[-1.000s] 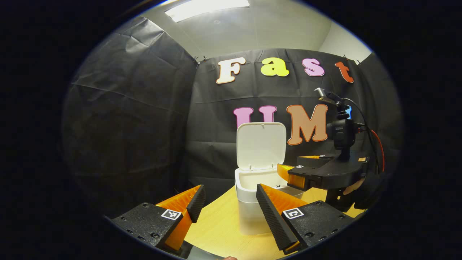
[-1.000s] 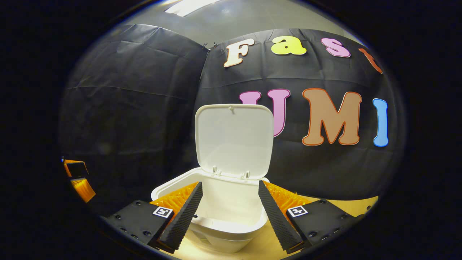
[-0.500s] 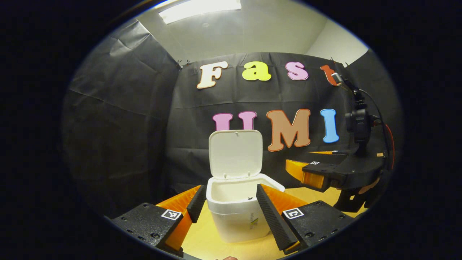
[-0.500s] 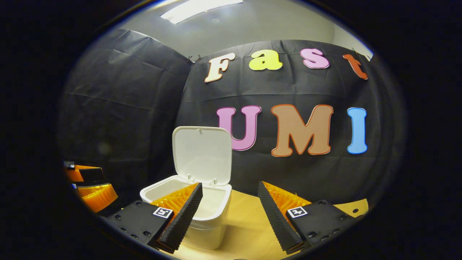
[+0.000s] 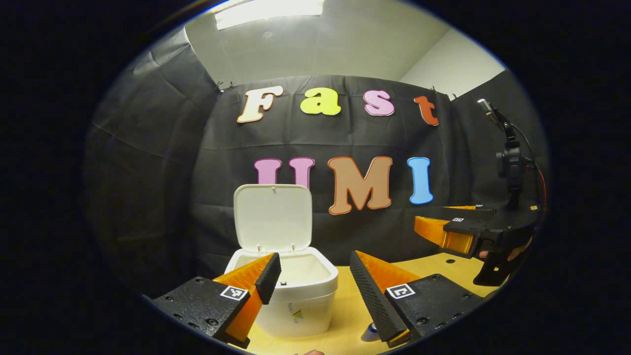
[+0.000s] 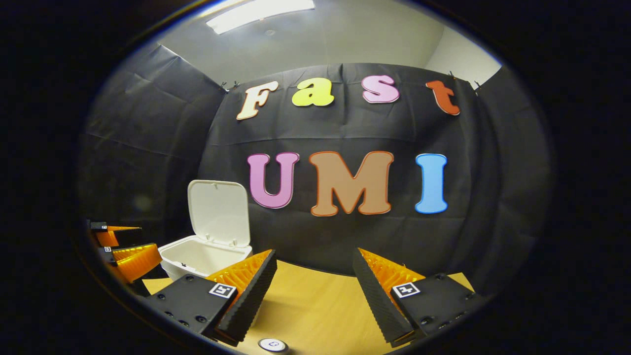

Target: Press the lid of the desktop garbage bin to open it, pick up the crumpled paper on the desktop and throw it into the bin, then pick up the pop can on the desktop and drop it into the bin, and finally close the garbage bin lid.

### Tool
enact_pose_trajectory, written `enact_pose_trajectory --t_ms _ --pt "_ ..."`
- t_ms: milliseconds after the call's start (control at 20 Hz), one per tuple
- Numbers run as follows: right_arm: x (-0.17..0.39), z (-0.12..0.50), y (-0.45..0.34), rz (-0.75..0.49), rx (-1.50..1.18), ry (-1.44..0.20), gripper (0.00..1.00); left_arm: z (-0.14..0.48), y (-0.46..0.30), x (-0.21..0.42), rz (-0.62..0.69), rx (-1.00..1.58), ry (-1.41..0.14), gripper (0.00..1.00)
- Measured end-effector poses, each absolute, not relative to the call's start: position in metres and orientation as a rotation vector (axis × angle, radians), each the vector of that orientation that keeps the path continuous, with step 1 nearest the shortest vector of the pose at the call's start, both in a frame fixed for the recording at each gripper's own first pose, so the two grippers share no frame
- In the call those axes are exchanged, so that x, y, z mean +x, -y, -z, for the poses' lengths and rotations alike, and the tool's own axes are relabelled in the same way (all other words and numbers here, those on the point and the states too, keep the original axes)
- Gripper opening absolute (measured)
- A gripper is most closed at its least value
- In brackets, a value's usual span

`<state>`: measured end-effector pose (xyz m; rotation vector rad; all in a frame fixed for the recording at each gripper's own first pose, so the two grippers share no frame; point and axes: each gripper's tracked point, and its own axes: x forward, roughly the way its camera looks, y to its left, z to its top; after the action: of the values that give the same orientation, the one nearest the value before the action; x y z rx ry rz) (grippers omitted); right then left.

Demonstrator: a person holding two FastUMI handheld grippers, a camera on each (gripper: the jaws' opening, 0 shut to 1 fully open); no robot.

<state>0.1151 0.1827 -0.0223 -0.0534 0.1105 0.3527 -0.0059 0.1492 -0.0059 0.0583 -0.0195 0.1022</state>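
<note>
Item: desktop garbage bin (image 5: 296, 296), white, is standing on the wooden desk (image 5: 345, 305) toward the far left, close to the black cloth wall; its lid (image 5: 272, 218) is standing raised and nearly upright at the back, leaving the inside showing. In the right gripper view the same bin (image 6: 202, 256) is sitting left of centre with its lid (image 6: 218, 212) up. Item: left gripper (image 5: 310, 283), fingers spread apart and holding nothing, is hovering above the desk just near of the bin, its left finger overlapping the bin's rim in the left gripper view. Item: right gripper (image 6: 313, 291), fingers likewise parted with nothing between them, is hanging over bare desk to the right of the bin; in the left gripper view it (image 5: 443, 236) is showing at the far right, held by a hand (image 5: 512, 251) partly hidden behind its body. Item: pop can (image 6: 272, 345), seen from above as a round top at the near edge of the right gripper view, is standing on the desk below the fingers; in the left gripper view a small part of it (image 5: 369, 333) is peeking out beside the right finger. Item: ceiling light (image 6: 261, 10), lit, overhead.
</note>
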Motion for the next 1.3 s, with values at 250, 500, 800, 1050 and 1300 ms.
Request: enact_pose_trajectory --t_ms 250,500,800,1050,1300 --pt "0.108 0.021 -0.121 -0.249 -0.041 -0.116 0.99 0.006 -0.109 0.010 -0.017 0.056 0.020 0.86" --pt "0.095 0.024 -0.070 -0.168 -0.042 -0.130 0.99 0.020 -0.071 0.026 0.058 0.033 -0.013 0.86" --pt "0.080 0.039 -0.013 -0.074 -0.043 -0.171 0.99 0.063 -0.031 0.042 0.153 -0.018 -0.146 0.87" --pt "0.060 0.056 0.027 0.006 -0.033 -0.210 0.99 0.121 -0.016 0.046 0.174 -0.111 -0.305 0.88" --pt "0.048 0.074 0.051 0.062 -0.026 -0.260 0.99 0.172 -0.019 0.046 0.153 -0.078 -0.404 0.92"
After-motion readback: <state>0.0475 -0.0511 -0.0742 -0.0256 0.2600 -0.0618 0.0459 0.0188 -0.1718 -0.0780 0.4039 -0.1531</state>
